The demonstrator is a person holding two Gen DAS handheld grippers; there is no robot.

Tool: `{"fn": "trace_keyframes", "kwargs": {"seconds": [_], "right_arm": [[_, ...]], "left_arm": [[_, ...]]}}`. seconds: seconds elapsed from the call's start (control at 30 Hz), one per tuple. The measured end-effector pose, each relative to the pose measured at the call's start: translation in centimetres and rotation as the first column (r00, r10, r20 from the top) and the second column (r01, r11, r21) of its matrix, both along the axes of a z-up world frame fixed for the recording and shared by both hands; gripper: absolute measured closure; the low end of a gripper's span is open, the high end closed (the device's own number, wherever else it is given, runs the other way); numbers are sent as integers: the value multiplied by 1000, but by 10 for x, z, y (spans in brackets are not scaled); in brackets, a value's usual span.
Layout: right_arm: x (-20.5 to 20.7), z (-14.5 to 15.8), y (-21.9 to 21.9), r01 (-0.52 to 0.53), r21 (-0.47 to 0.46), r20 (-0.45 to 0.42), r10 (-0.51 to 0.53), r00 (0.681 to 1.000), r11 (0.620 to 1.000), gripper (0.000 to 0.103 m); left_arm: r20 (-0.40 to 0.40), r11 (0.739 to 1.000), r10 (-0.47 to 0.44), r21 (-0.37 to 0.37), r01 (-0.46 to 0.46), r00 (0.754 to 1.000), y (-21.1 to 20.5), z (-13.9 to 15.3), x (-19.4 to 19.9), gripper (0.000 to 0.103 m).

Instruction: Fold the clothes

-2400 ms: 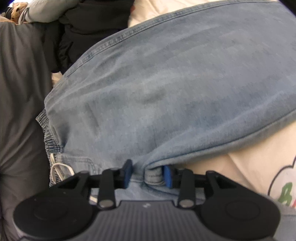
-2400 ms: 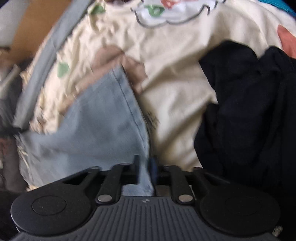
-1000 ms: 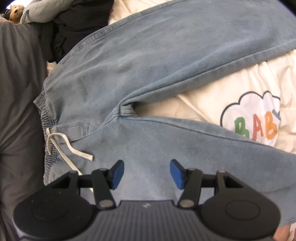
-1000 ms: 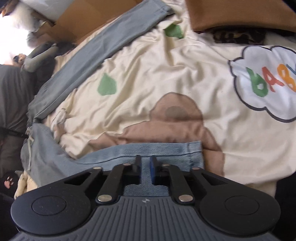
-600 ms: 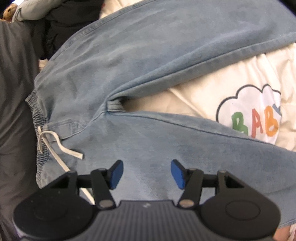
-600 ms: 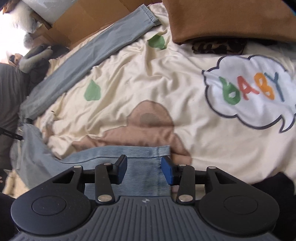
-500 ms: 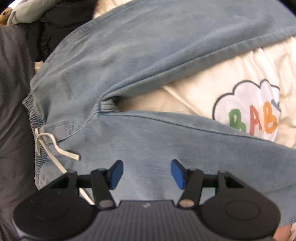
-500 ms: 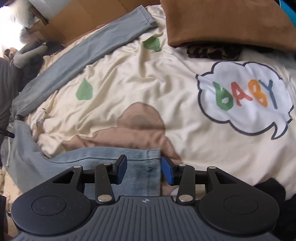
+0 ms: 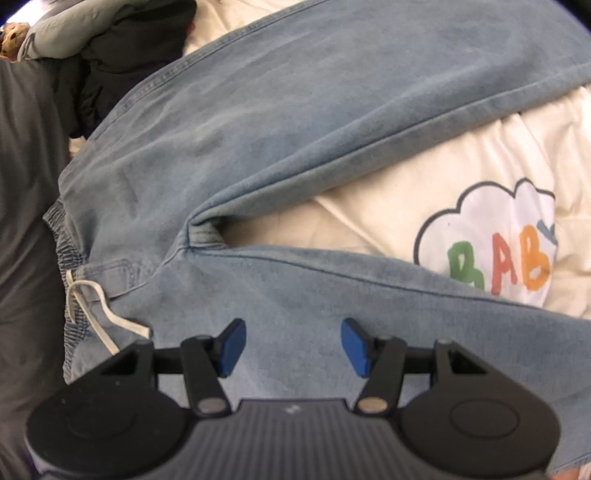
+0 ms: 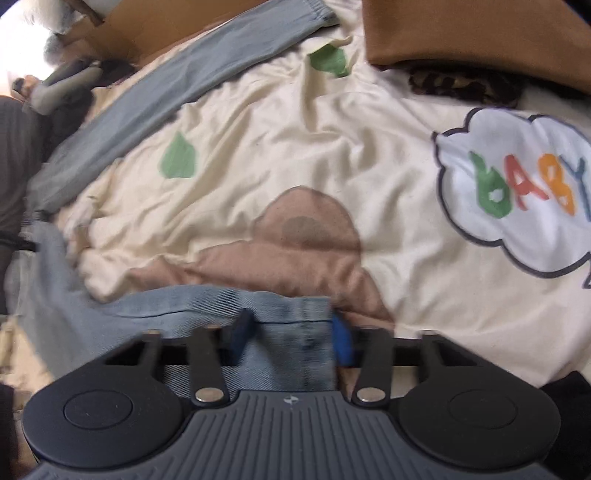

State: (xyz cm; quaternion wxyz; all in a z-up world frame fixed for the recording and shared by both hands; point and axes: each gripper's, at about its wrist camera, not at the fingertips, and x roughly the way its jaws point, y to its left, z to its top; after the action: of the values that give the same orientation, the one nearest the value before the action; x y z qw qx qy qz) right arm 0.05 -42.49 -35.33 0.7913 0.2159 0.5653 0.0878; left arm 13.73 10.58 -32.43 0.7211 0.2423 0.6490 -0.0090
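Light blue denim trousers (image 9: 295, 122) lie spread on a cream bedsheet (image 9: 461, 155), legs apart, crotch (image 9: 203, 236) in the middle, elastic waistband with a white drawstring (image 9: 92, 299) at left. My left gripper (image 9: 290, 345) is open and empty, just above the near leg's thigh. In the right wrist view the hem of the near leg (image 10: 291, 325) lies between the fingers of my right gripper (image 10: 291, 334), which is open. The far leg (image 10: 177, 99) stretches to the upper left.
The sheet carries a "BABY" cloud print (image 10: 517, 192) and a brown patch (image 10: 306, 236). A folded brown garment (image 10: 472, 33) lies at the back right, dark clothes (image 9: 129, 48) and grey fabric (image 9: 26, 221) at the left, cardboard (image 10: 155, 26) behind.
My right gripper opened and let go of the trouser hem, which now lies on the sheet. My left gripper, open since a second ago, shifted slightly over the near leg.
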Motion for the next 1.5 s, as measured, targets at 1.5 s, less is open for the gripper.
{"fn": "trace_keyframes", "kwargs": {"seconds": [1.5], "right_arm": [[-41, 109, 6, 110, -126, 193, -85, 978, 986, 90]], "left_arm": [[81, 995, 92, -39, -89, 992, 38, 18, 5, 39]]}}
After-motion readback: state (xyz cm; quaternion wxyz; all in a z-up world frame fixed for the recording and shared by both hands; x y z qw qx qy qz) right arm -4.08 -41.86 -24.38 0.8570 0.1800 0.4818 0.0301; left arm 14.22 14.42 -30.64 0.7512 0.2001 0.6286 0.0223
